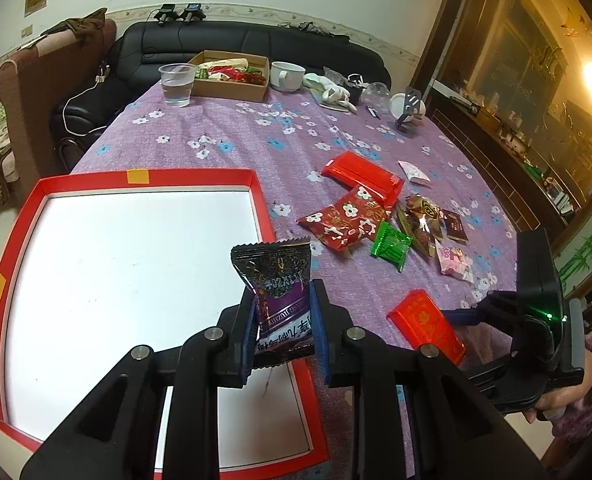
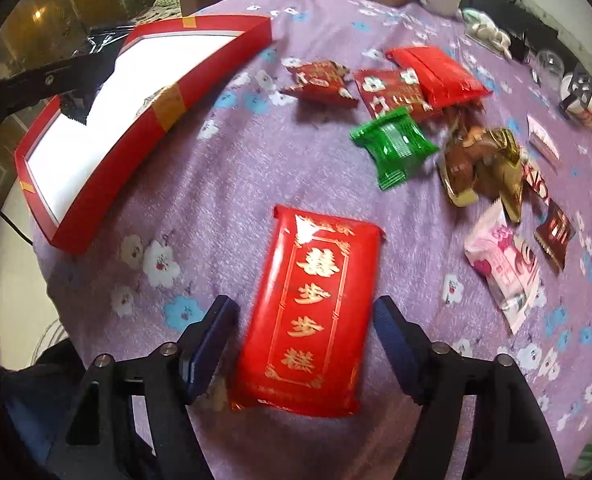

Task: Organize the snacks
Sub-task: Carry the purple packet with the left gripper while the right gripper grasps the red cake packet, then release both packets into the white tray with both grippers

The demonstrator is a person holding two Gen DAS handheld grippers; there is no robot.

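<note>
Right tongs (image 2: 304, 344) stood spread astride the red packet (image 2: 316, 308) lying flat on the worktop (image 2: 223, 168), its long axis running straight ahead between the pads, untouched; left tongs (image 1: 281, 328) pinched a dark snack packet (image 1: 279, 292) over the red tray (image 1: 261, 200).

A home living room: black sofa (image 1: 247, 46), floral tablecloth (image 1: 255, 136), glass cabinet (image 1: 536, 92).
</note>
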